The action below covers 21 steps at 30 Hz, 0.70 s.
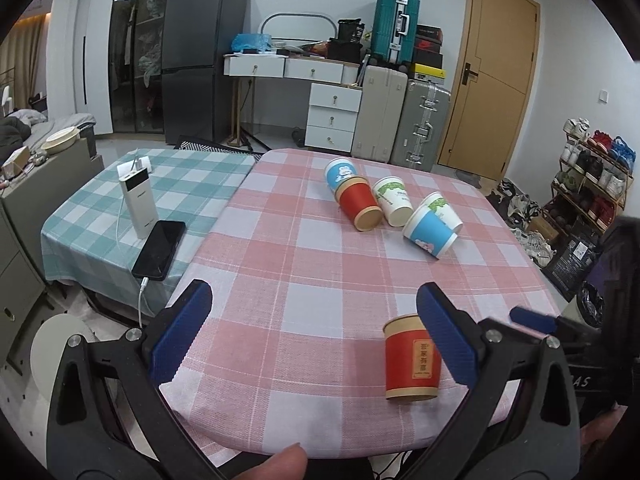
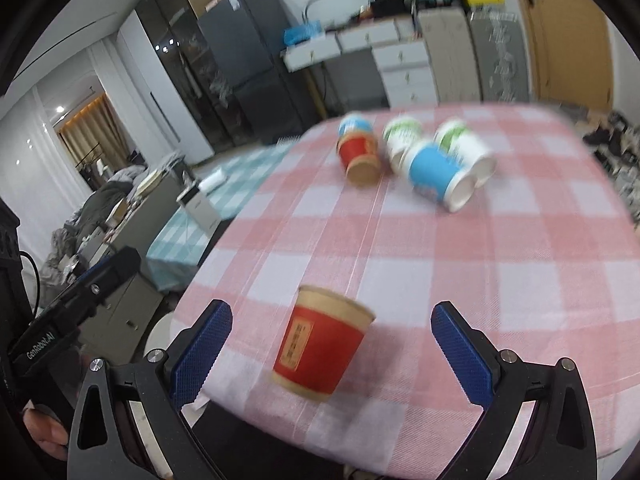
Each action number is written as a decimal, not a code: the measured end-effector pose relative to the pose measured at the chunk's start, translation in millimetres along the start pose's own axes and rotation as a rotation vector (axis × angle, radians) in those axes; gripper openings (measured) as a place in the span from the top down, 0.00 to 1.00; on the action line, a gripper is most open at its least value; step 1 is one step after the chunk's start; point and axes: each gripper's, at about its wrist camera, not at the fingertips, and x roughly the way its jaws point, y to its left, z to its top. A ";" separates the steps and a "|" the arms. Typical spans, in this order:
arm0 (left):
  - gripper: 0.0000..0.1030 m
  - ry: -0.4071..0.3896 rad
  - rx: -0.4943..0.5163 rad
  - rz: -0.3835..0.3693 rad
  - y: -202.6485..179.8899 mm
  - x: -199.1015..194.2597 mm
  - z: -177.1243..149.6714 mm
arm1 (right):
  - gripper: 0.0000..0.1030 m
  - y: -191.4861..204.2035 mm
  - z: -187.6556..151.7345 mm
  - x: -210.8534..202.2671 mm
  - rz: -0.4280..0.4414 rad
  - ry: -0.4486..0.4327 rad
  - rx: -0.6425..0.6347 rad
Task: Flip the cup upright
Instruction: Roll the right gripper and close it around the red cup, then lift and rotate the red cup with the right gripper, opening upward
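A red paper cup point(image 1: 412, 358) stands upright near the front edge of the pink checked table point(image 1: 304, 272); it also shows in the right wrist view point(image 2: 320, 344). My left gripper point(image 1: 316, 336) is open and empty, its right finger just in front of that cup. My right gripper point(image 2: 332, 356) is open, jaws wide apart on either side of the cup, not touching it. Several cups lie on their sides at the far end: a red one point(image 1: 358, 204), a blue one point(image 1: 430, 230), and white-green ones point(image 1: 394, 200).
A second table with a green checked cloth point(image 1: 180, 184) stands to the left, holding a power bank point(image 1: 136, 202) and a phone point(image 1: 160, 249). Suitcases point(image 1: 400, 120), white drawers point(image 1: 334, 114) and a shoe rack point(image 1: 592, 176) stand behind.
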 end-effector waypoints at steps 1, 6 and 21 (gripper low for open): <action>0.01 0.005 -0.008 0.002 4.2 2.2 -1.2 | 0.01 -3.3 -0.4 8.1 0.001 0.028 0.025; 0.01 0.029 -0.035 0.010 17.5 15.4 -3.7 | 0.01 -31.6 0.9 50.1 0.108 0.175 0.227; 0.01 0.111 -0.070 -0.002 34.7 62.5 -9.2 | 0.34 -39.3 19.8 116.3 0.172 0.356 0.296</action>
